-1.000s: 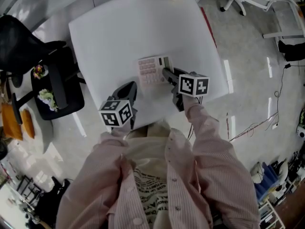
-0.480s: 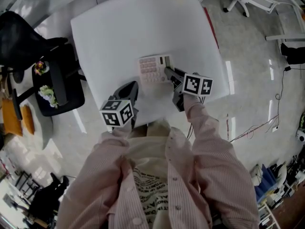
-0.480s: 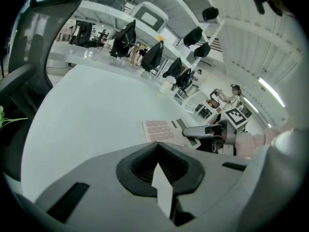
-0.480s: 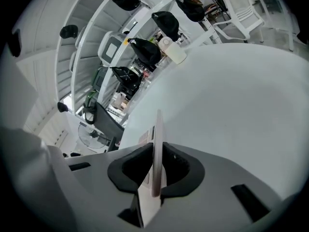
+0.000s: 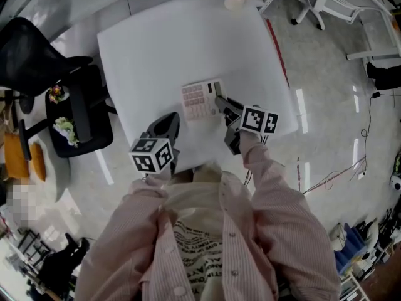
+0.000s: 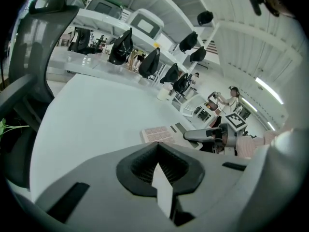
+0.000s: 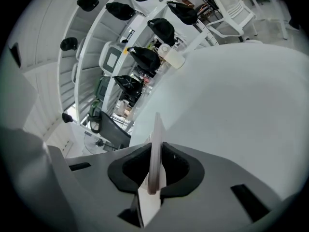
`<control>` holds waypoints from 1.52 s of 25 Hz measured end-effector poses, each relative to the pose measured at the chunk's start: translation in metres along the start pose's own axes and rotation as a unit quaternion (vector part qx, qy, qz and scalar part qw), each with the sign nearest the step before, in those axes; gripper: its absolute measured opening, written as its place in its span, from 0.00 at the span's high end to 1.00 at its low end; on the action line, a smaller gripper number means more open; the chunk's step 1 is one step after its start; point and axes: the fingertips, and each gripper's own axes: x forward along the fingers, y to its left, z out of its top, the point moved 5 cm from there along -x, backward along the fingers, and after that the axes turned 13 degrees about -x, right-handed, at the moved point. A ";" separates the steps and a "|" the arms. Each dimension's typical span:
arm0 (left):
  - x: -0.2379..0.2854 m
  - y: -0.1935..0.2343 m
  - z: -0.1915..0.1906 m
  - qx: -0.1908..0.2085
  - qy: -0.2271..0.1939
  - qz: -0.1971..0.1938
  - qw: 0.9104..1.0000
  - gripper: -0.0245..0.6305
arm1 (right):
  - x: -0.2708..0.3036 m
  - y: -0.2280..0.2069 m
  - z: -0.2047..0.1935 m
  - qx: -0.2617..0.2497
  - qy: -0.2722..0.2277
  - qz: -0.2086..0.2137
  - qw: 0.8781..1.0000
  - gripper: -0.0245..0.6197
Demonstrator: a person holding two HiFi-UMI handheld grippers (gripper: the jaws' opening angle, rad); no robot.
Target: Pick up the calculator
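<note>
Right gripper view: right gripper [image 7: 153, 177] is clenched on the calculator [image 7: 155, 139], seen edge-on between the pads; the jaws have just been closing.
Left gripper [image 6: 158, 167]: jaws together, nothing between them; it hangs over the table's near edge, apart from the calculator.
Calculator position: mid-table, keypad up, gripped at its right end. Whether it has left the table [image 5: 156, 49] cannot be told.
Step in hand: grasp made, lift not yet evident.
Next move: judged a steady raise. The hold is at one end, so the free end may pivot or sag.
Surroundings: chair [image 5: 31, 55] left of the table.
</note>
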 end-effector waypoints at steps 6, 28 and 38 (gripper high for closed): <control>-0.021 -0.011 0.012 0.010 -0.025 -0.010 1.000 0.96 | -0.012 0.019 0.008 0.017 -0.024 0.016 0.999 0.88; -0.102 -0.047 0.083 0.071 -0.136 -0.061 0.986 0.96 | -0.065 0.111 0.064 0.045 -0.106 0.076 0.990 0.88; -0.133 -0.069 0.110 0.101 -0.174 -0.089 0.975 0.96 | -0.094 0.143 0.085 0.048 -0.131 0.083 0.987 0.88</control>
